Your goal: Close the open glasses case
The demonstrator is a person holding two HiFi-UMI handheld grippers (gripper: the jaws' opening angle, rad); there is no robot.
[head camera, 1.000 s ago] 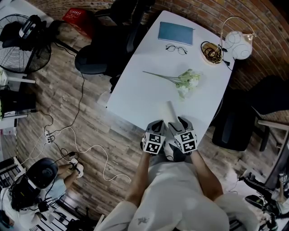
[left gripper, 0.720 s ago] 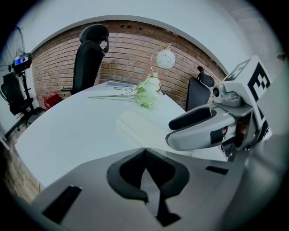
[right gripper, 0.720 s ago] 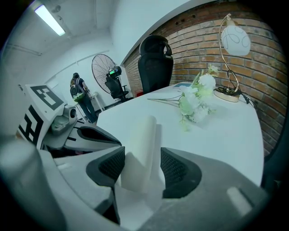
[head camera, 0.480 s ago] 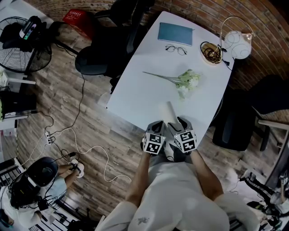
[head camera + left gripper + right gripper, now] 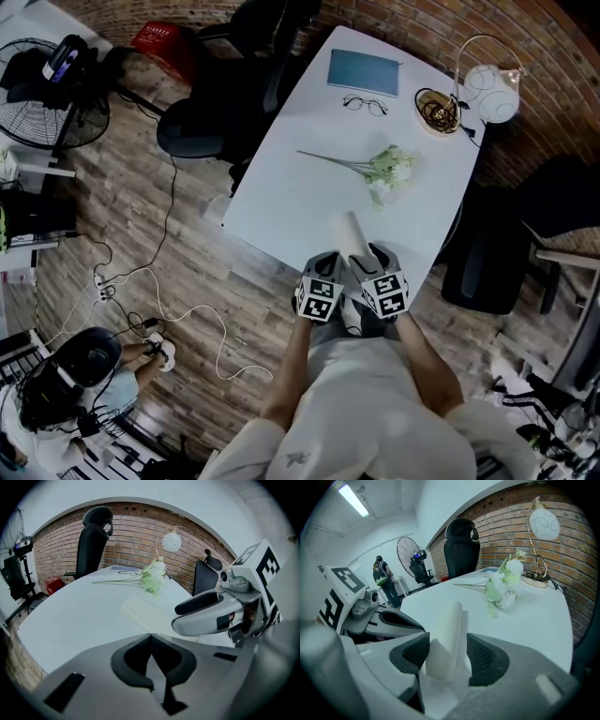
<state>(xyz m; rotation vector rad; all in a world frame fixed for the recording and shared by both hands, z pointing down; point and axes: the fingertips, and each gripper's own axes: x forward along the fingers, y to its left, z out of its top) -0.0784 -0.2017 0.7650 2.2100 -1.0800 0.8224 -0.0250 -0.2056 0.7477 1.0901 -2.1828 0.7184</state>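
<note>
The white glasses case point(image 5: 351, 231) lies near the front edge of the white table point(image 5: 300, 206). In the right gripper view the case point(image 5: 449, 625) stands open, its lid raised, between the jaws of my right gripper point(image 5: 447, 656), which are apart on either side of it. I cannot tell whether the pads touch the case. My left gripper point(image 5: 150, 641) is shut on nothing, just left of the case point(image 5: 140, 609) and close beside the right gripper point(image 5: 206, 609). In the head view both grippers point(image 5: 325, 267) point(image 5: 375, 262) sit side by side at the table's near edge.
An artificial flower sprig point(image 5: 380, 167) lies mid-table beyond the case. Farther back are glasses point(image 5: 366, 102), a blue notebook point(image 5: 365, 70), a bowl point(image 5: 439, 108) and a white lamp point(image 5: 494, 94). Office chairs point(image 5: 211, 122) point(image 5: 487, 267) flank the table. Cables run over the floor at the left.
</note>
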